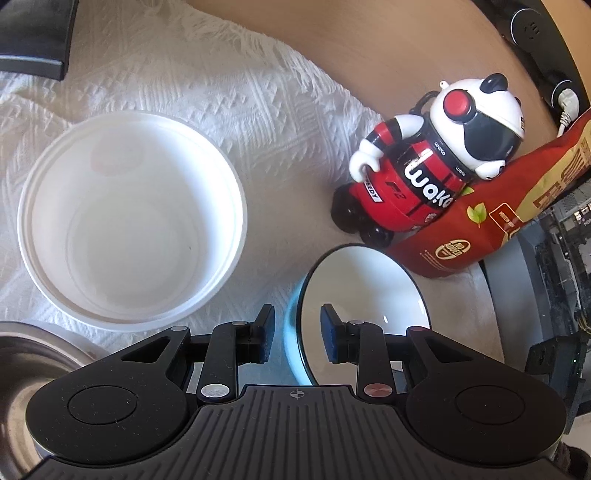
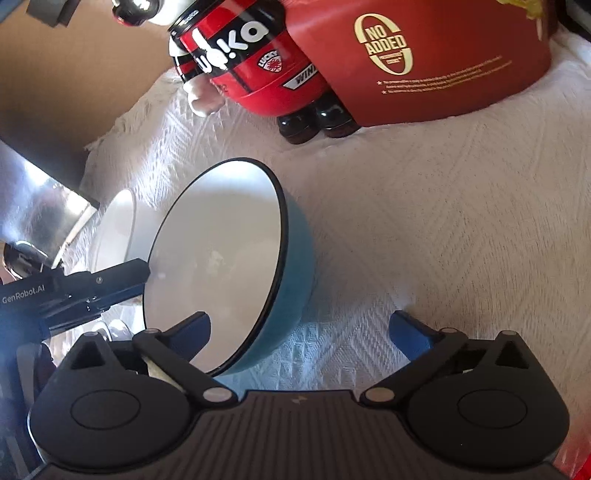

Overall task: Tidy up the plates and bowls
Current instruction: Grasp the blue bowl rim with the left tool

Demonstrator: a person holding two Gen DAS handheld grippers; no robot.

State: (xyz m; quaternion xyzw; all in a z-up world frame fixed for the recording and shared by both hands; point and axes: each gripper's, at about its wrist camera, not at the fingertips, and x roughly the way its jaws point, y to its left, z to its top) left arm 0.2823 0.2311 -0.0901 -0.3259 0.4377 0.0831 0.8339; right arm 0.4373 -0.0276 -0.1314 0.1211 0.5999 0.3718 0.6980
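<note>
A blue bowl (image 1: 364, 280) with a white inside and a dark rim is tilted on its side. My left gripper (image 1: 297, 334) is shut on its rim, one finger inside and one outside. In the right wrist view the blue bowl (image 2: 221, 266) stands tilted over the white cloth, with the left gripper's arm (image 2: 74, 288) reaching it from the left. My right gripper (image 2: 301, 332) is open, its jaws wide apart around the bowl's lower edge without closing on it. A large white plastic bowl (image 1: 129, 218) sits upright on the cloth to the left; it also shows in the right wrist view (image 2: 118, 225).
A red and black panda-shaped bottle (image 1: 424, 166) and a red snack bag (image 1: 498, 206) stand at the far right. A steel bowl (image 1: 26, 373) is at the lower left. A dark object (image 1: 33, 33) lies at the top left. A white textured cloth (image 2: 443, 221) covers the table.
</note>
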